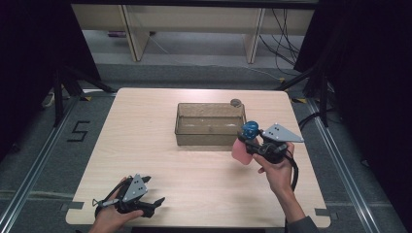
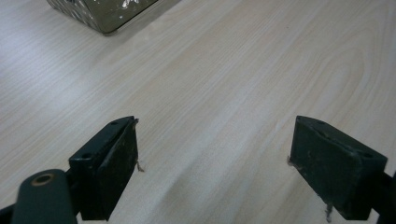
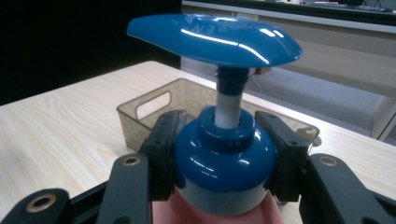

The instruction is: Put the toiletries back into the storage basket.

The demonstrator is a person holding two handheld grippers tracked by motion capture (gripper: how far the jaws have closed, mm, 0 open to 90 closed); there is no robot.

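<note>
Pale wood-grain table [image 1: 160, 160] on a grey floor, with black curtains at both sides and light furniture legs beyond the far edge; a "5" is marked on the floor [image 1: 78, 131] to the left of the table. Near the middle of the far half stands a translucent smoky-brown bin [image 1: 210, 124] with cut-out handles; as far as you can see into it, nothing lies inside. A small round dark object [image 1: 236, 102] sits on the table just behind the bin's far right corner; what it is cannot be told.

Your right gripper [image 1: 248, 143] is raised off the table just beside the bin's near right corner, its jaws clamped on the blue collar of a pump bottle [image 3: 224, 161]. The bottle has a pink body, a glossy blue collar, a white stem and a broad blue pump head with embossed lettering, and stands upright between the jaws in the right gripper view. The bin lies directly behind it.

Your left gripper [image 1: 153, 191] rests at the near left edge of the table, well apart from the bin, its jaws spread wide with only bare wood between them
</note>
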